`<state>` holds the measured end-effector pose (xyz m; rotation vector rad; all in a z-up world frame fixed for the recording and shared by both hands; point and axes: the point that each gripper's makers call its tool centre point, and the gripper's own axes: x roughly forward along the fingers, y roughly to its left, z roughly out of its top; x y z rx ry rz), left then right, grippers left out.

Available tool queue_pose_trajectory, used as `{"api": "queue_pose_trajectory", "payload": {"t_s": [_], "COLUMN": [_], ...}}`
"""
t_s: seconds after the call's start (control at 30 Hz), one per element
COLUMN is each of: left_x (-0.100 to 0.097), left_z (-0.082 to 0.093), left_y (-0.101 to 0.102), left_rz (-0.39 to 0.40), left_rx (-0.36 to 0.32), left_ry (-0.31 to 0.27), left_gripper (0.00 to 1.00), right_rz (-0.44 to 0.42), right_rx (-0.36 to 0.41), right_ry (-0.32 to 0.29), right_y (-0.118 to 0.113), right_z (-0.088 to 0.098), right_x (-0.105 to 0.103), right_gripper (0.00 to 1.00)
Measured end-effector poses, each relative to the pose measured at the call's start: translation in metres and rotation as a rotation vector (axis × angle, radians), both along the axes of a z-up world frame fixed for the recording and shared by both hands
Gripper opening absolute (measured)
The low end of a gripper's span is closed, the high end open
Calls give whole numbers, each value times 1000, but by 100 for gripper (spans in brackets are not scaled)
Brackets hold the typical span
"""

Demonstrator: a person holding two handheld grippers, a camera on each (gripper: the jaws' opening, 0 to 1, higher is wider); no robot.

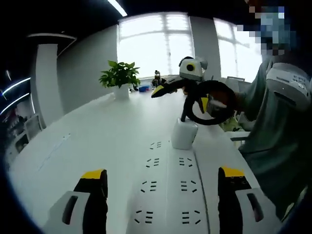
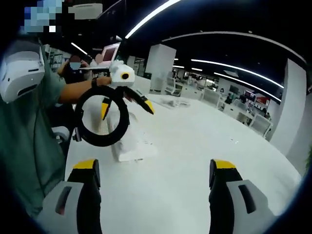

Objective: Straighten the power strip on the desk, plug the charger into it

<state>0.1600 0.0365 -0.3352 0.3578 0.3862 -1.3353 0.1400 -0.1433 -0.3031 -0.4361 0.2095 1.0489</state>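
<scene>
**Power strip between open jaws, charger standing on its far end**

Power strip (image 1: pixel 168 187), one, white, lies flat on the white desk (image 1: pixel 97 141) and runs away from the left gripper view's camera; two columns of sockets show on it, four in each. One white charger (image 1: pixel 184 134) stands upright on the strip's far end, beside the topmost sockets; whether its pins are fully seated cannot be told. The left gripper (image 1: pixel 163 195) hangs low over the near end of the strip, its two yellow-tipped jaws spread wide on either side of the strip and holding nothing.

In the same view the right gripper (image 1: pixel 168 87) comes in from the right, held above and behind the charger; its black and yellow jaws point to the left, apart and empty, and a black ring handle sits behind them. One potted plant (image 1: pixel 120 78) stands at the far edge of the desk, before bright windows.

In the right gripper view its own two jaws are wide apart over bare desk, gripping nothing. The left gripper (image 2: pixel 141 102) shows at the left of that view, held by the person's hand (image 2: pixel 100 81); the strip and charger appear below it as a blurred white shape.
</scene>
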Motion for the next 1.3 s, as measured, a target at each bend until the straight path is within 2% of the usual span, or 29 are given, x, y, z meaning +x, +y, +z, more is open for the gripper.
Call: {"api": "queue_pose_trajectory", "payload": {"t_s": [0.2,0.63,0.73,0.93,1.0,1.13,1.3], "left_x": [-5,2,-3,-6,-7,-16,-19], "left_z": [6,7,10,18,22,28,35], "left_y": [13,38,42,55,60,67,80], "left_rz": [80,278,295,368,420,450,533], "left_rx": [-28,-65,-69,-69,-97,-128,-127], "left_ry": [-11,-5,-7,-29,-19,-14,-39], "left_gripper": [99,99,99,99,99,99,99], "right_rz": [-13,-34,-52,-124,-162,-210,-201], "right_rx": [22,36,52,58,52,46,88], "right_ry": [3,-9,28,32,27,1,2], "right_y": [-1,-8,-9,-17,-22,-25,-16], "right_z": [4,9,9,10,15,26,35], "right_x": [-5,-11,-13,-10,-9,-10,-18], "right_gripper": [93,92,93,94,93,93,95]}}
